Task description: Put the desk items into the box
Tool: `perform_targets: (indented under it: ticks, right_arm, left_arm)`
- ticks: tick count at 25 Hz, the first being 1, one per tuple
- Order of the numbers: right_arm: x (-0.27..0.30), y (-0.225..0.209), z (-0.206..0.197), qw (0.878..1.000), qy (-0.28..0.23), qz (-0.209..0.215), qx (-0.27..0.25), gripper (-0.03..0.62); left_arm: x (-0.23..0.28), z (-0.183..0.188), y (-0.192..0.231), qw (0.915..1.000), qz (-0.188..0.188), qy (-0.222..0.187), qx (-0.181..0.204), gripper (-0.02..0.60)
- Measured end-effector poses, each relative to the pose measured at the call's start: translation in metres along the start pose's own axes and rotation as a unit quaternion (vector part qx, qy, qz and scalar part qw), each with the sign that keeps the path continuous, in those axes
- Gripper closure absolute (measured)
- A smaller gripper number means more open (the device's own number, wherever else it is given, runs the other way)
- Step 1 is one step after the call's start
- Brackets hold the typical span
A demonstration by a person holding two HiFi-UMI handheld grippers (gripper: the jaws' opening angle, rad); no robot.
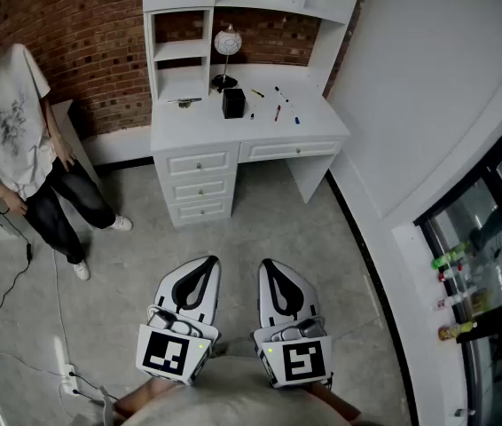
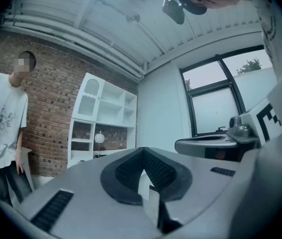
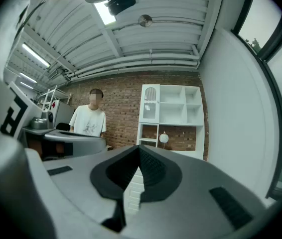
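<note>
Both tongs are closed with nothing in them: the left gripper (image 1: 207, 264) and right gripper (image 1: 270, 266) have their jaws pressed tip to tip, held level side by side at the near edge of the scene, well apart from the work. The items lie on the white desk (image 1: 321, 126) at the far wall. I count five loose pens (image 1: 277, 112) scattered over the right half of the top, though they are too small to be sure of the number. One black box (image 1: 232, 102) stands near the middle, one lamp (image 1: 226, 50) behind it, and one flat item (image 1: 184, 101) lies to the left. One person (image 1: 16, 118) stands far left.

The pens look light, stiff and thin, likely to roll or slip on the smooth top; each is best pinched across the barrel near its middle. The box looks rigid and open-topped, so a steady drop from above should do
</note>
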State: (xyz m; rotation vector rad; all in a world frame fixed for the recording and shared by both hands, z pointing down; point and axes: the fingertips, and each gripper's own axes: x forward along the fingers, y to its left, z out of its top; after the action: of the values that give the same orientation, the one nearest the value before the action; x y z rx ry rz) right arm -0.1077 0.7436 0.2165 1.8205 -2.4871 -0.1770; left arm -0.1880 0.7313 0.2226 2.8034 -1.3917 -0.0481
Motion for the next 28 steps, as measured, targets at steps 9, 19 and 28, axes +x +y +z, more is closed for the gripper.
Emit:
perform_targets:
  ticks: [9,19,28]
  right_arm:
    - [0.003,-0.006,-0.002,1.000,0.003,-0.009,0.000,0.577]
    - [0.031,-0.038,-0.006,0.999,-0.016,-0.028,0.044,0.577]
    - [0.093,-0.074,-0.008,0.998,-0.043,-0.019,0.034,0.577]
  left_arm:
    - [0.004,-0.006,0.005,0.9999,-0.001,0.010,-0.002,0.574]
    - [0.033,-0.007,0.020,1.0000,-0.002,0.002,-0.003,0.574]
    - [0.096,-0.014,0.047,0.9999,0.001,-0.011,-0.002,0.574]
